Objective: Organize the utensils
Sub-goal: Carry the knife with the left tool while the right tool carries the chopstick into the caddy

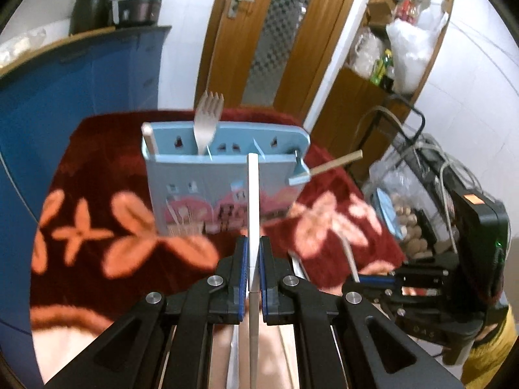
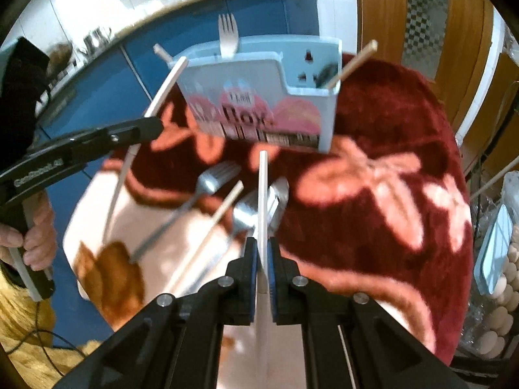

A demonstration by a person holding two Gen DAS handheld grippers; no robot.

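Each of my tools is clamped on a white chopstick. My left tool [image 1: 254, 270] has its jaws closed tight on a white chopstick [image 1: 253, 201] that runs straight ahead, its tip in front of the pale blue utensil holder [image 1: 227, 191]. My right tool [image 2: 263, 267] is likewise closed on a second white chopstick [image 2: 262, 194], tip pointing at the foot of the holder.

The holder stands upright on the far part of the desk, on a dark red cloth with orange flowers [image 1: 107, 175]. A fork [image 1: 207, 120] stands tines-up in it, a pale stick [image 1: 149, 139] leans in its left end, and a wooden chopstick [image 1: 337, 162] juts out of its right end.

Only the right view shows the loose utensils on the near desk: a fork [image 2: 207, 184], a spoon [image 2: 245, 215] and a wooden chopstick [image 2: 211, 233] lying together just left of my right chopstick. It also shows my left hand [image 2: 32, 243] gripping its handle at the left edge, that tool held low and tilted.

The left view alone shows my right tool from the side, at the near right, angled down towards the cloth.
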